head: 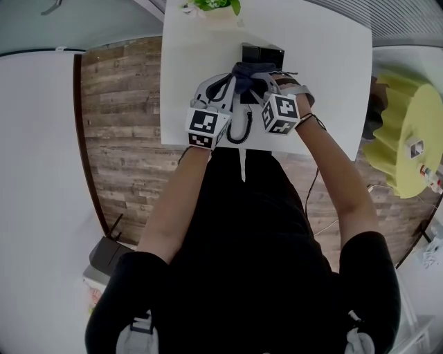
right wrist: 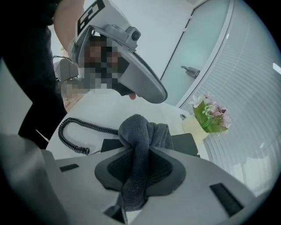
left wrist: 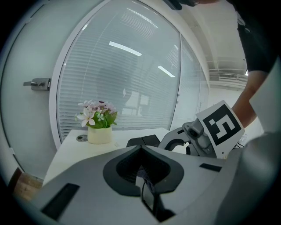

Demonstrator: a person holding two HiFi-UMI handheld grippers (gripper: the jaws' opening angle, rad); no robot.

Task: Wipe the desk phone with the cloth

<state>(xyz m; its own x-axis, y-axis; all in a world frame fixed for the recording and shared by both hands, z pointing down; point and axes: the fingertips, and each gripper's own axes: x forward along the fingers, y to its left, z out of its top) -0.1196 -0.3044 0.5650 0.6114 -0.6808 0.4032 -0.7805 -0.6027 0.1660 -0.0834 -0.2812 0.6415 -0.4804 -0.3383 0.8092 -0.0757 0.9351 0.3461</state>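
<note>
The black desk phone point(head: 261, 53) sits near the far edge of the white table point(head: 325, 76). Its coiled cord point(head: 240, 128) trails toward me. My right gripper point(right wrist: 140, 154) is shut on the dark grey cloth point(right wrist: 145, 136), which bunches out of the jaws over the phone point(right wrist: 186, 143). The cloth point(head: 248, 69) lies against the phone's near side. My left gripper point(left wrist: 140, 151) hangs beside it, raised above the table, its jaws together. A thin dark strand shows in their slit; I cannot tell what it is. The phone point(left wrist: 142, 141) lies just ahead of it.
A small white pot of flowers point(head: 211, 7) stands at the table's far edge, left of the phone. A frosted glass wall with a door handle point(left wrist: 37, 82) rises behind the table. A yellow ribbed object point(head: 405, 131) stands on the floor to the right.
</note>
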